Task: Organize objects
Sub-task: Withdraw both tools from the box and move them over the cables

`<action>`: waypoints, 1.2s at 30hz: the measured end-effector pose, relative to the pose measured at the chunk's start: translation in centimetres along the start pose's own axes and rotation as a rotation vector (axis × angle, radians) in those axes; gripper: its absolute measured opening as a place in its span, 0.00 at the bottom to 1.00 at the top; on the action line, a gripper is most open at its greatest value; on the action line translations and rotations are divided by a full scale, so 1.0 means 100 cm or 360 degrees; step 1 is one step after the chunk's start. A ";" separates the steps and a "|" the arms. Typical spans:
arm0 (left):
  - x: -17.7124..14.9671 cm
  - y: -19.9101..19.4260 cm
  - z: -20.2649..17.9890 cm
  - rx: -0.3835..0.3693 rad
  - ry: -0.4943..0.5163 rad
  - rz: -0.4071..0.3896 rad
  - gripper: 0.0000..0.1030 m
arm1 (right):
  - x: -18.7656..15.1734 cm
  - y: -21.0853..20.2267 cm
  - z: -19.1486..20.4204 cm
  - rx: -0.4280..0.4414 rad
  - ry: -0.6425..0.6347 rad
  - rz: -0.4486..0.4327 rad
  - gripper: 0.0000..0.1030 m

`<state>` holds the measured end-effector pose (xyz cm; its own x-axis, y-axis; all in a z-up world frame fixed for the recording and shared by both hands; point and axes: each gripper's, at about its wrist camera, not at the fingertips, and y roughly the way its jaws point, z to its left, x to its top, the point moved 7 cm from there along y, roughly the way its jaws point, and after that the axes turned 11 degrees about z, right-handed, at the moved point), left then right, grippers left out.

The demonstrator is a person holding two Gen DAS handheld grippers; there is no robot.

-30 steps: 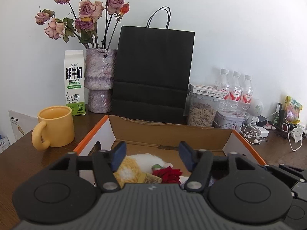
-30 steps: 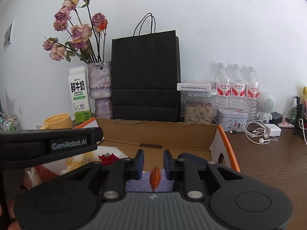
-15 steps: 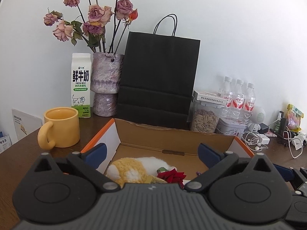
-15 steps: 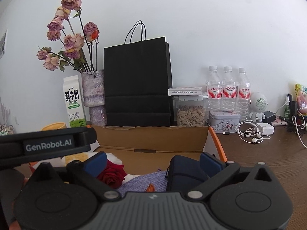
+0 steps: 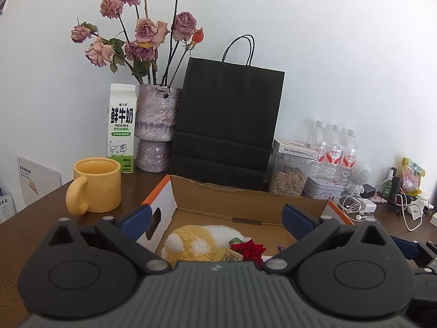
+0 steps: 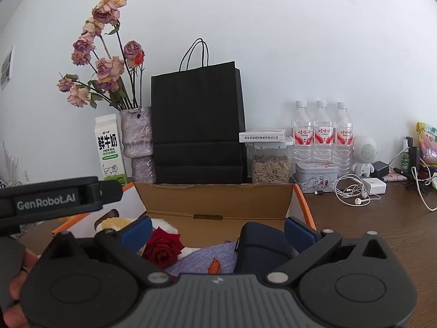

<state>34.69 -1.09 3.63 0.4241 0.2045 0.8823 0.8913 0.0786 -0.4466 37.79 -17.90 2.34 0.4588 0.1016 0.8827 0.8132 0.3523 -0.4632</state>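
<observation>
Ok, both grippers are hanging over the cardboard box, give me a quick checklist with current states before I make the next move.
1. Left gripper empty, blue pads spread wide with nothing between them: ok.
2. Right gripper empty, pads clear of the navy pouch: ok.
3. Plush toy, red rose, pouch and purple cloth lying inside the cardboard box: ok.
4. Everything settled flat in the box: cannot tell, the gripper bodies hide the near part.
5. Yellow mug standing upright outside the box, not yet put away: not ok, if it belongs in.
6. Free floor space at the back of the box: ok.
</observation>
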 end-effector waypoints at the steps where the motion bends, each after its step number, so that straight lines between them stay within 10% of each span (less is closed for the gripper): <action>1: -0.001 -0.002 0.002 -0.0002 0.0003 -0.0003 1.00 | -0.001 -0.002 0.000 -0.0001 -0.0007 0.0000 1.00; 36: -0.095 -0.070 0.050 -0.0069 0.0118 0.0198 1.00 | -0.101 -0.061 0.023 0.0196 -0.0139 0.0386 1.00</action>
<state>23.62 1.25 -2.40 0.5410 0.1375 0.8297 0.8365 0.0144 -0.5478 27.32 -18.90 -3.56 0.5977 0.2743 0.7533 0.6316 0.4175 -0.6532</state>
